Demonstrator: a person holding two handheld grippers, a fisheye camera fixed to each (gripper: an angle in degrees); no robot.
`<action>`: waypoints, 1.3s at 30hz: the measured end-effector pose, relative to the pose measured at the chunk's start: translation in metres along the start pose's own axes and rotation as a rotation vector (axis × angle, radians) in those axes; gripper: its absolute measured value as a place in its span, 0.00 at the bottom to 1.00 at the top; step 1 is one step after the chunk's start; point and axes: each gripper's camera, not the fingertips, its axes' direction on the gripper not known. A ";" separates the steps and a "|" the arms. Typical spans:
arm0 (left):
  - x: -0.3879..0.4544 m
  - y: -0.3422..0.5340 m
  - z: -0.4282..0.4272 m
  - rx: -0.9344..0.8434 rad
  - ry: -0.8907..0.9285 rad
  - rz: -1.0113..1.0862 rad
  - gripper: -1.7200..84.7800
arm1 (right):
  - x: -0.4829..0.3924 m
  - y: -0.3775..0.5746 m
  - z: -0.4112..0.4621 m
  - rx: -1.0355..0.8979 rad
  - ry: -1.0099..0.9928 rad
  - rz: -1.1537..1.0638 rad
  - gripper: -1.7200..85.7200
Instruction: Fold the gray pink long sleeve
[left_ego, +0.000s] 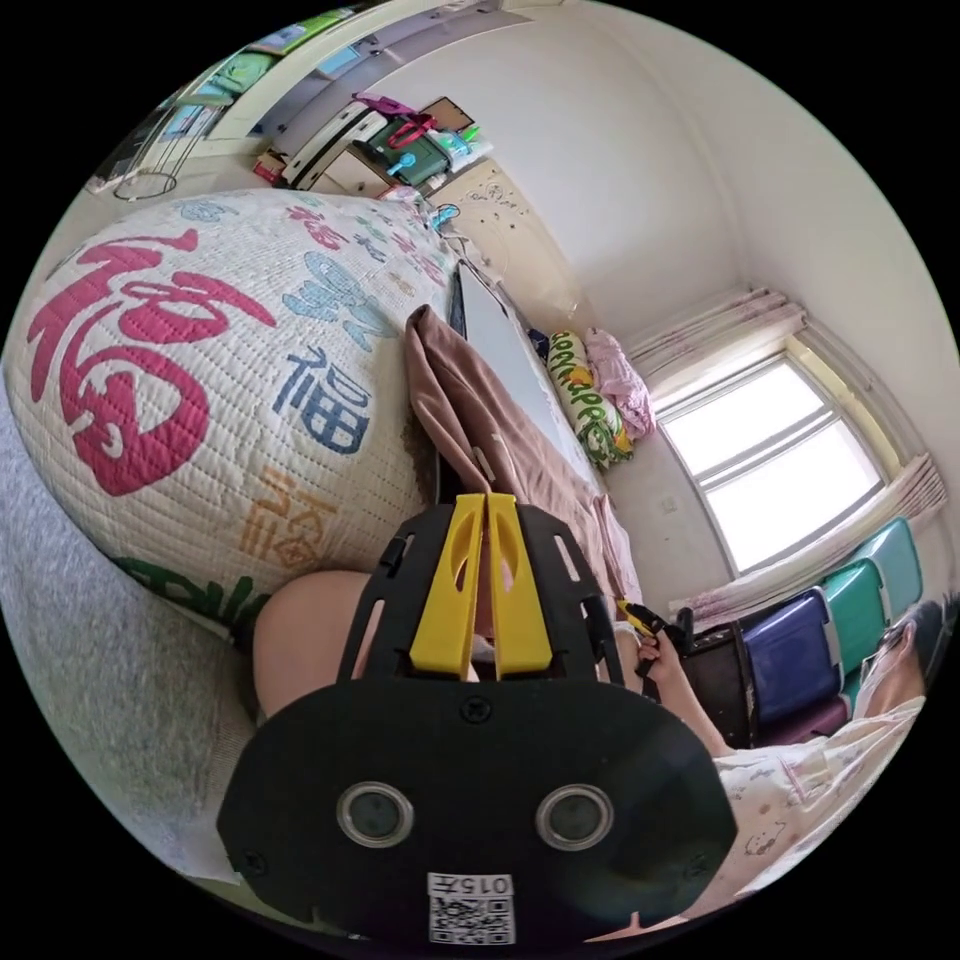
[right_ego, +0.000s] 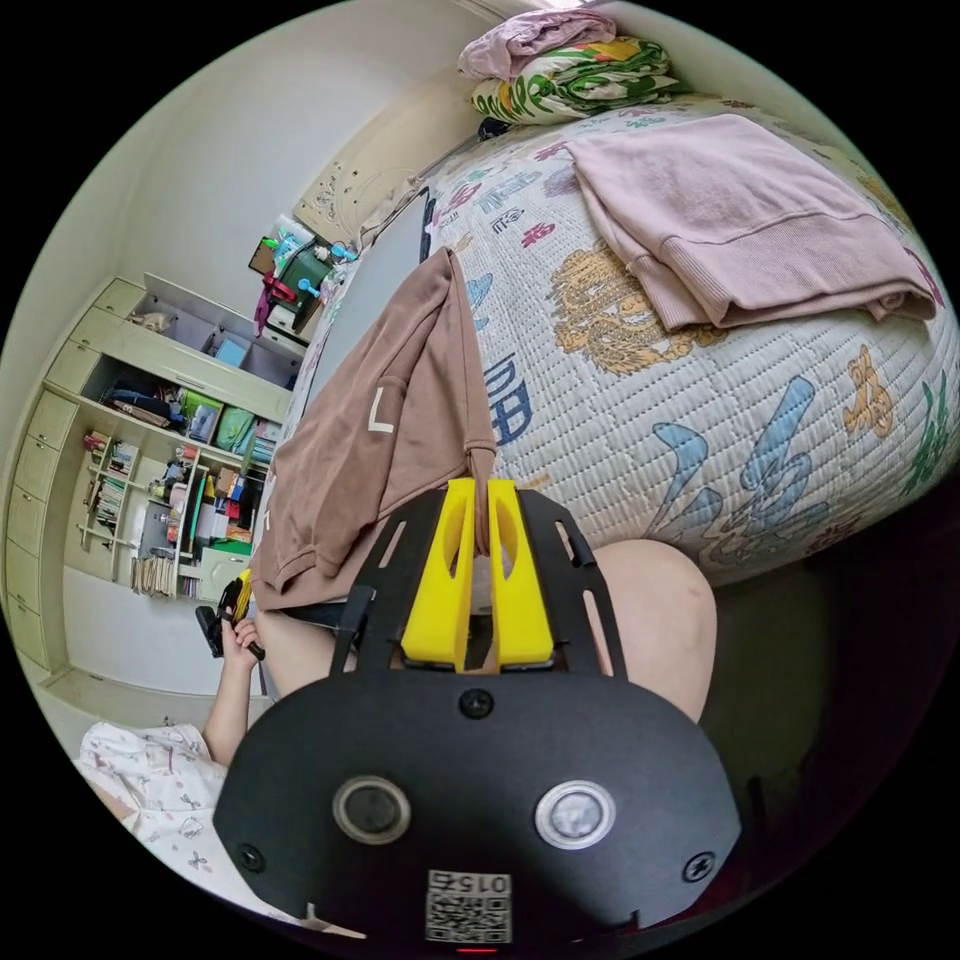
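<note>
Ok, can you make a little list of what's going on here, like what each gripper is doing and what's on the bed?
garment held: brown-pink long sleeve, lifted, hanging above the bed edge
left gripper: jaws together, shut on the long sleeve
right gripper: jaws together, pinching a bunched bit of the long sleeve
bed cover: quilt with coloured characters
also on bed: folded pink top, flat on the quilt
far end of bed: stacked bedding
fold: not yet started
</note>
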 end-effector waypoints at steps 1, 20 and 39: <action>-0.006 -0.001 -0.006 0.010 0.036 -0.041 0.02 | 0.005 0.000 -0.002 0.004 -0.002 -0.001 0.03; 0.068 -0.015 -0.149 0.028 -0.001 -0.087 0.02 | 0.109 0.051 0.005 0.030 -0.092 -0.050 0.03; 0.238 0.069 -0.338 0.414 -0.200 -0.006 0.03 | 0.256 0.175 0.111 0.565 -0.309 0.032 0.02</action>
